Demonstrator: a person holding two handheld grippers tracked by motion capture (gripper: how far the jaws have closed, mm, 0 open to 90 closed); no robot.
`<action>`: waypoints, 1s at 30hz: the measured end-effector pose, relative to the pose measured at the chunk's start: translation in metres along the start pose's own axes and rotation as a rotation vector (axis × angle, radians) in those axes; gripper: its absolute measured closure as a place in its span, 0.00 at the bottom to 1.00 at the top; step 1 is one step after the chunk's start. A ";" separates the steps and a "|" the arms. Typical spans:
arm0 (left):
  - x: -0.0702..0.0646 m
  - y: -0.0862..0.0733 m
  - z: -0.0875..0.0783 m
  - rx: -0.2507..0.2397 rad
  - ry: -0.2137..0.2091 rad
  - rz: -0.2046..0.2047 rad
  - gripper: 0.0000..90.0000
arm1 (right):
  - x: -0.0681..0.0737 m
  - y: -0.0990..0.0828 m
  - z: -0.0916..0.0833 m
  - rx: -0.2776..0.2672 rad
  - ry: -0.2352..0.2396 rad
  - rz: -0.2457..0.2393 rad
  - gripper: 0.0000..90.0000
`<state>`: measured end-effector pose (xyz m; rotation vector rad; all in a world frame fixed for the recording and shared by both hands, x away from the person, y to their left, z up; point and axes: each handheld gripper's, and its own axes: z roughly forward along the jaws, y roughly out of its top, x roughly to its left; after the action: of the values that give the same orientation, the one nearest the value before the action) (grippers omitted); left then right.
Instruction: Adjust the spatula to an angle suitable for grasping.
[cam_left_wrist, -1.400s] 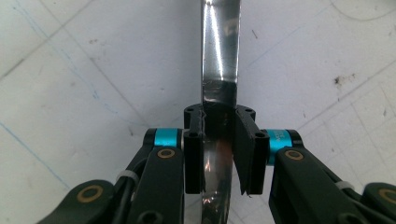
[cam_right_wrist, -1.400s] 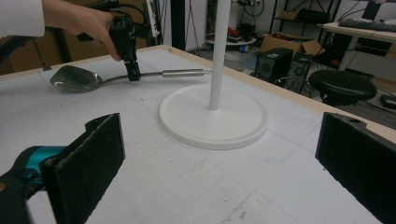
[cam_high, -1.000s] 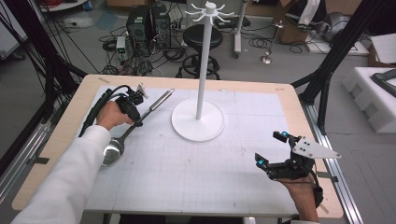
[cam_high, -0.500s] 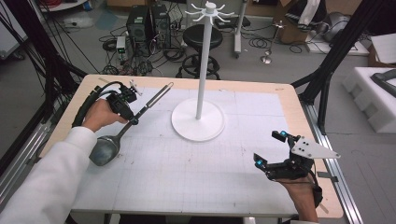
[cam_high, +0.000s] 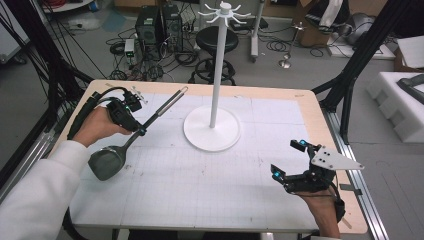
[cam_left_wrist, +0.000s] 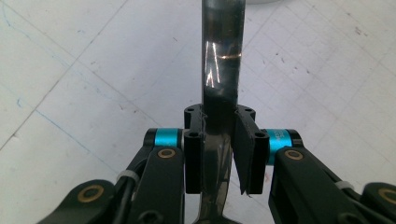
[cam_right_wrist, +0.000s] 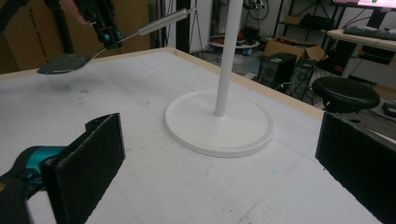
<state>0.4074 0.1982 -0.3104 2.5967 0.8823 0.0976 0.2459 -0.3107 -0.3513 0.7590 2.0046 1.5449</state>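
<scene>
The left gripper is clamped on the handle of a long grey metal spatula, holding it tilted above the white gridded tabletop, left of the white pole stand. The right gripper hovers near the tabletop's right edge, jaws wide apart and empty.

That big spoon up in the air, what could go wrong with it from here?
The left gripper pinches the spoon only at its thin shiny handle, with the heavy bowl hanging low to one side, so it might swivel or slip out. The long handle end points toward the white stand, so a careless swing could knock its pole. The right gripper rests open, too far off to help.
</scene>
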 end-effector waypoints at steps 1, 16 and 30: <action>-0.002 -0.001 -0.003 -0.008 -0.001 0.003 0.83 | 0.000 0.000 0.000 0.000 -0.001 -0.001 0.00; -0.031 -0.009 -0.030 -0.125 -0.051 0.140 0.83 | 0.002 0.002 0.002 0.001 0.005 -0.005 0.00; -0.055 -0.003 -0.041 -0.198 -0.121 0.274 0.83 | 0.001 0.007 -0.001 -0.007 -0.010 -0.006 0.00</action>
<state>0.3542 0.1813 -0.2709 2.4907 0.4471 0.0969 0.2453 -0.3095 -0.3447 0.7556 1.9915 1.5415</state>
